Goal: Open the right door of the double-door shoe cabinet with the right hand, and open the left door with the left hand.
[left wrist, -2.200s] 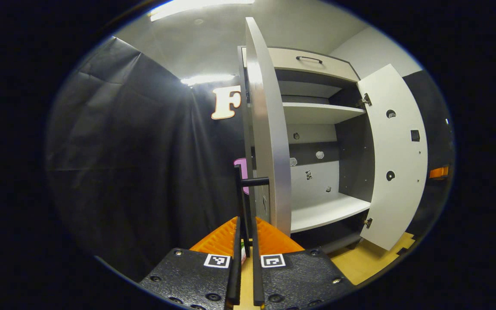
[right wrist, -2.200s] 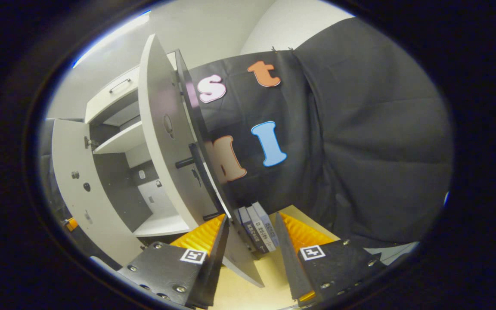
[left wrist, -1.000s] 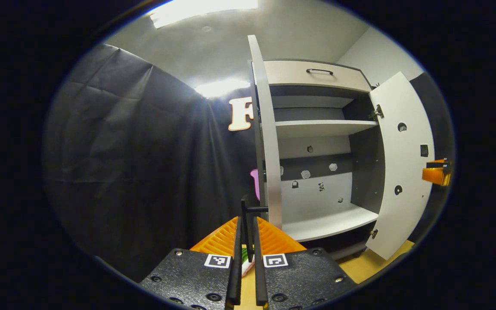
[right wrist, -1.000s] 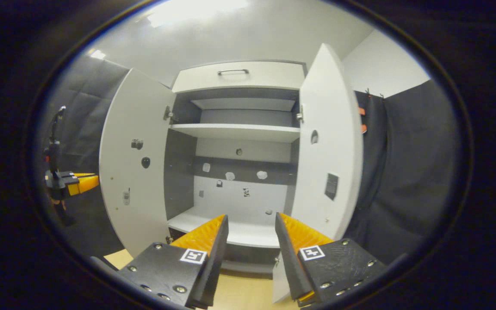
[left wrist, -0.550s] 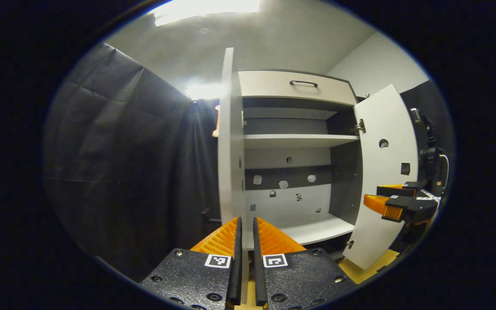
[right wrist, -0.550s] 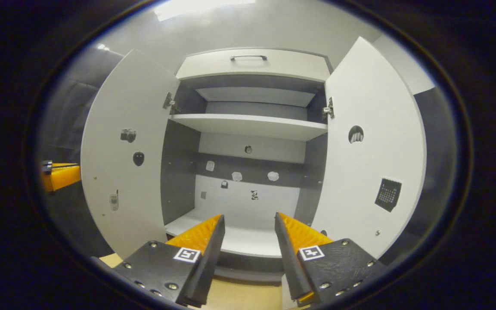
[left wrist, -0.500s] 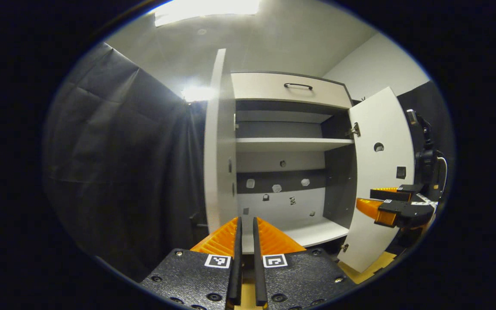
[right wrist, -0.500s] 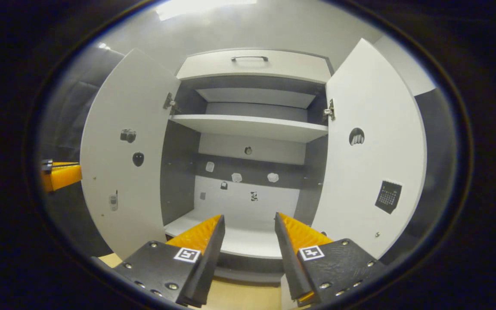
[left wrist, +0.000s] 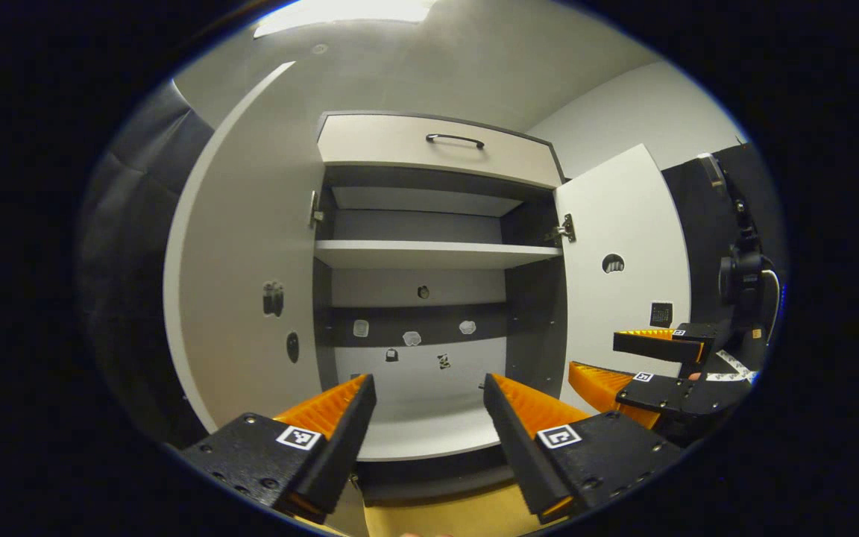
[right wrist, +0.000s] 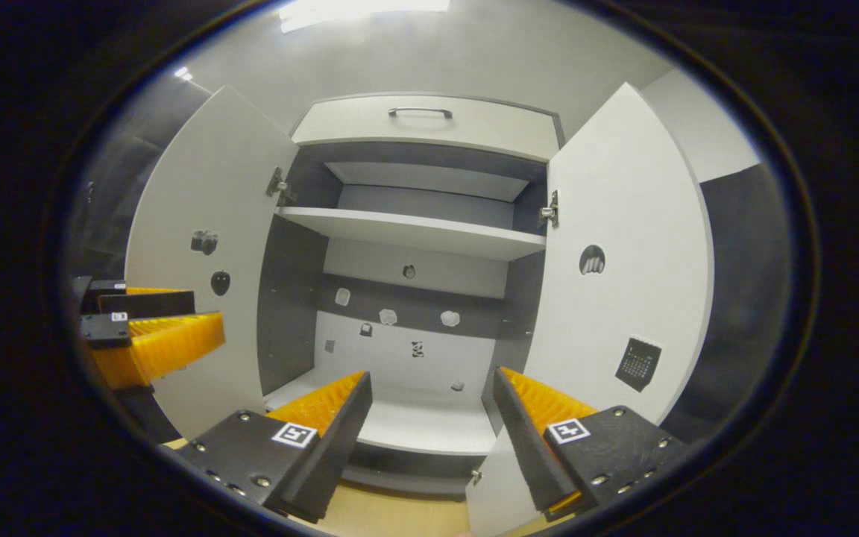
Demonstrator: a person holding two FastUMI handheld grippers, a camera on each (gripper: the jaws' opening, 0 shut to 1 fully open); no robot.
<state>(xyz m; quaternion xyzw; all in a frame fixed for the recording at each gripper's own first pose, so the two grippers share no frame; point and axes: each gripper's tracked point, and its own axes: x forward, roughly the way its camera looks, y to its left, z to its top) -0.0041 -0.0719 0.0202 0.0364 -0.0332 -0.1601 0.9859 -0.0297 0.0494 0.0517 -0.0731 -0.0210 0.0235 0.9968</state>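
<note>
1. Facing the shoe cabinet (left wrist: pixel 429 257) almost head-on, the left gripper view has both doors swung wide. The left door (left wrist: pixel 250 283) stands upright on its hinge at the cabinet's left edge, its long axis vertical and its inner face turned toward the camera. The right door (left wrist: pixel 627 276) stands the same way on the other side, upright and angled outward. Between them lie a horizontal shelf (left wrist: pixel 437 253), the pale bottom board (left wrist: pixel 422 440) and small stickers on the back wall. Above the opening runs a closed drawer (left wrist: pixel 437 145) with a dark bar handle (left wrist: pixel 455 139) lying level. The left gripper (left wrist: pixel 429 391) hangs in front of the lower opening with its fingers spread wide, holding nothing and clear of both doors. At the right edge, the right gripper (left wrist: pixel 608 358) is seen from the side in front of the right door, its fingers parted and pointing toward the cabinet.

2. Looking from the right gripper view, the cabinet (right wrist: pixel 414 231) again stands open, the left door (right wrist: pixel 213 246) and right door (right wrist: pixel 623 268) both upright and flared outward. The shelf (right wrist: pixel 414 231) crosses the interior level, with the drawer (right wrist: pixel 422 123) and its handle (right wrist: pixel 420 112) above. The right gripper (right wrist: pixel 433 388) hovers before the lower compartment, fingers apart and empty; the lower corner of the right door lies just beside its right finger. At the left edge, the left gripper (right wrist: pixel 176 321) reaches in before the left door, fingers parted with nothing between them.
</note>
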